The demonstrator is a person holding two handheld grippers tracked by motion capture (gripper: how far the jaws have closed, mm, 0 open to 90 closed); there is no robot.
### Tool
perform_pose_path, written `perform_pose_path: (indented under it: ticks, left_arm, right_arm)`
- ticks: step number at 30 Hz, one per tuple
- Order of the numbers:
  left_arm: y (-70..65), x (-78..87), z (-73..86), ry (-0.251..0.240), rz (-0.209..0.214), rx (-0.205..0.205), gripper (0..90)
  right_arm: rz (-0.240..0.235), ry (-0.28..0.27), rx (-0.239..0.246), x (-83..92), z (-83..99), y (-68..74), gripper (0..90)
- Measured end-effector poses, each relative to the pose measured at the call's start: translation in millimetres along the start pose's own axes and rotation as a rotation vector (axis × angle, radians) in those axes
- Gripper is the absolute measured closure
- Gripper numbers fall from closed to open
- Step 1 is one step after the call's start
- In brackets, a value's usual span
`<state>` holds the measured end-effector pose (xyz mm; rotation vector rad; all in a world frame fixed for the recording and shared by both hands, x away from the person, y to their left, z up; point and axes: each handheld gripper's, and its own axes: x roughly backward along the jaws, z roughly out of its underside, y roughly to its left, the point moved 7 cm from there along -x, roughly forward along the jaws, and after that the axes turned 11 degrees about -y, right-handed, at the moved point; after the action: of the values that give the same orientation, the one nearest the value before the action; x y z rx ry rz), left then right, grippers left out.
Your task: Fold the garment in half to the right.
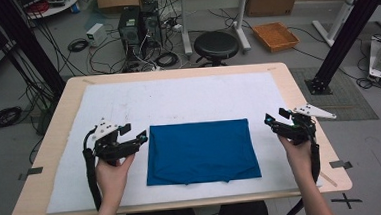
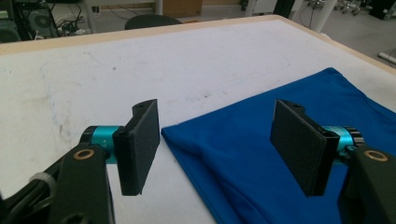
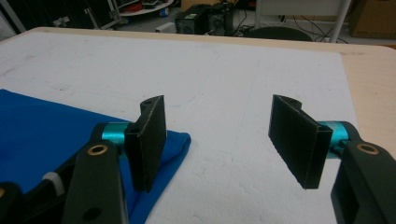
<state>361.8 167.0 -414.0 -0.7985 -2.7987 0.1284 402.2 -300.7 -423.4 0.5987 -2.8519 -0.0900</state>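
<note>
A folded blue cloth lies flat at the middle of the white mat covering the desk, nearer the person's edge. The left gripper sits just beside the cloth's upper left corner, jaws spread wide, nothing between them. The right gripper hangs near the upper right corner, jaws equally wide apart and empty. Beyond the desk, a black stool and an orange tray sit on the floor.
</note>
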Motion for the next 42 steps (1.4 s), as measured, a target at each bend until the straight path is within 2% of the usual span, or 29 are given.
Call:
perform_pose_path:
  ticks: [3, 7, 11, 15, 17, 19, 22, 25, 28, 31, 34, 37, 42]
  left_arm:
    - [-2.0, 7.9, 8.0, 0.013, -0.011, 0.023, 33.0]
    - [-9.2, 17.1, 21.7, 0.042, 0.023, 0.061, 33.0]
    - [-14.5, 23.8, 42.2, 0.097, 0.042, 0.111, 33.0]
    - [-18.0, 27.6, 62.0, 0.150, 0.046, 0.161, 34.1]
    - [-21.5, 28.1, 70.4, 0.179, 0.061, 0.210, 35.6]
    - [-24.2, 28.3, 74.9, 0.195, 0.061, 0.228, 39.9]
    - [-27.7, 27.9, 79.3, 0.209, 0.055, 0.248, 40.2]
    - [-30.7, 26.7, 85.3, 0.234, 0.042, 0.251, 44.5]
    - [-33.2, 23.2, 90.8, 0.258, 0.032, 0.256, 45.1]
    - [-33.6, 22.1, 91.0, 0.264, 0.017, 0.250, 50.0]
    - [-35.7, 21.5, 91.0, 0.262, -0.001, 0.249, 50.9]
    - [-39.7, 20.7, 91.6, 0.266, 0.006, 0.232, 52.7]
    - [-43.6, 18.7, 92.6, 0.268, -0.019, 0.209, 59.1]
  right_arm:
    - [0.003, 0.006, -0.007, -1.4, 1.5, -0.6, 36.9]
    - [0.003, 0.008, -0.002, -2.1, 1.7, 0.4, 36.8]
    - [0.002, 0.008, -0.005, -1.4, 1.2, 1.8, 36.8]
    - [-0.002, 0.009, -0.001, -2.0, 1.9, 2.6, 36.9]
    - [-0.002, 0.011, 0.001, -2.5, 2.4, 2.5, 36.9]
    - [-0.001, 0.016, 0.004, -3.2, 3.6, 2.4, 36.9]
    - [-0.001, 0.025, 0.008, -3.9, 5.7, 2.1, 36.9]
    - [0.000, 0.025, 0.008, -3.9, 5.8, 2.0, 36.9]
    - [-0.001, 0.024, 0.010, -3.9, 5.4, 2.1, 36.9]
    - [-0.001, 0.027, 0.007, -4.2, 5.9, 2.6, 36.8]
    - [-0.005, 0.027, 0.008, -4.8, 6.0, 3.4, 36.9]
    - [-0.009, 0.029, 0.010, -5.5, 6.0, 5.6, 36.9]
    - [-0.021, 0.027, 0.017, -6.5, 4.5, 12.5, 36.9]
